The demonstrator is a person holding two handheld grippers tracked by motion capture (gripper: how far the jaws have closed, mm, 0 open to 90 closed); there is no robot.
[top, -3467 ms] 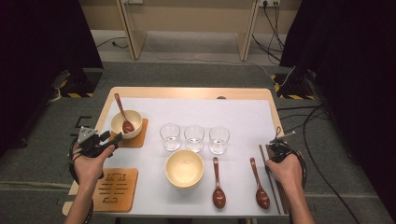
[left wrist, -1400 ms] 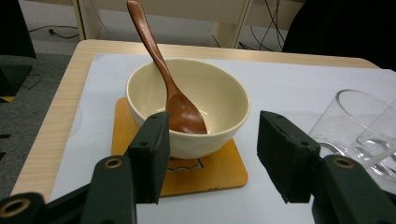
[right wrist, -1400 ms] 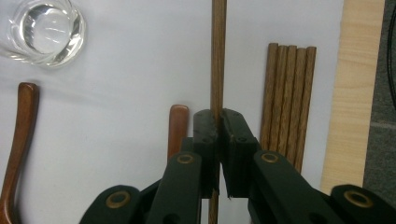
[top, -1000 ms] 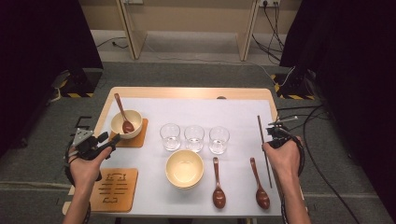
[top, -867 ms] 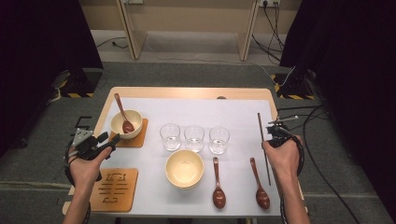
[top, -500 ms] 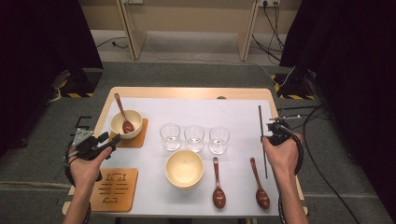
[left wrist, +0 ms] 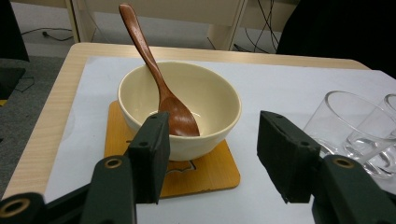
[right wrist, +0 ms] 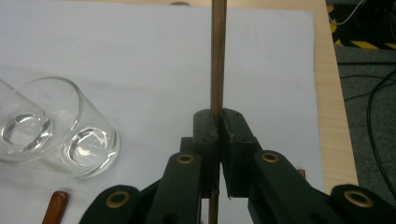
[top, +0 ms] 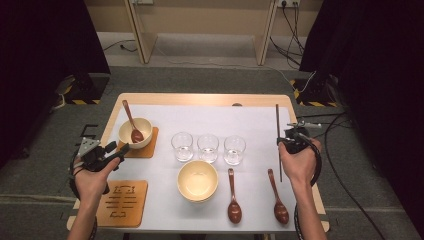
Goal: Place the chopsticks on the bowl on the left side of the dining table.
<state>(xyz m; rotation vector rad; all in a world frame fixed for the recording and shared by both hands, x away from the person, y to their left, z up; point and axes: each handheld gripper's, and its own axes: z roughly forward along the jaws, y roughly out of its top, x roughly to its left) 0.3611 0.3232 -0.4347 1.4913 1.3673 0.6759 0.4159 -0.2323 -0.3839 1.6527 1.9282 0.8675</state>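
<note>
Right gripper [top: 294, 139], right of centre in the high view: jaws pressed together on a pair of thin brown chopsticks [top: 278, 131]. In the right gripper view [right wrist: 217, 122] the chopsticks [right wrist: 217, 56] ran up out of the top edge, so their far tips were cut off; whether one stick or two lay between the pads could not be made out there. In the high view the sticks stood lengthwise over the white mat [top: 210, 117], their lower part partly hidden by the right hand [top: 299, 162].

Left gripper [top: 116, 149], left of centre in the high view: jaws apart, nothing between them. In the left gripper view [left wrist: 212, 144] the left jaw overlapped the near wall of a cream bowl [left wrist: 180, 105]; contact could not be judged. The bowl sat on a wooden coaster [left wrist: 201, 170] and held a brown spoon [left wrist: 159, 79], handle leaning toward the upper left.

Other items, high view: three clear glasses [top: 208, 148] in a row at centre; second cream bowl [top: 198, 181] below them; two brown spoons [top: 234, 195] lower right; empty slotted coaster [top: 122, 202] lower left, near the table [top: 200, 99] edge.
</note>
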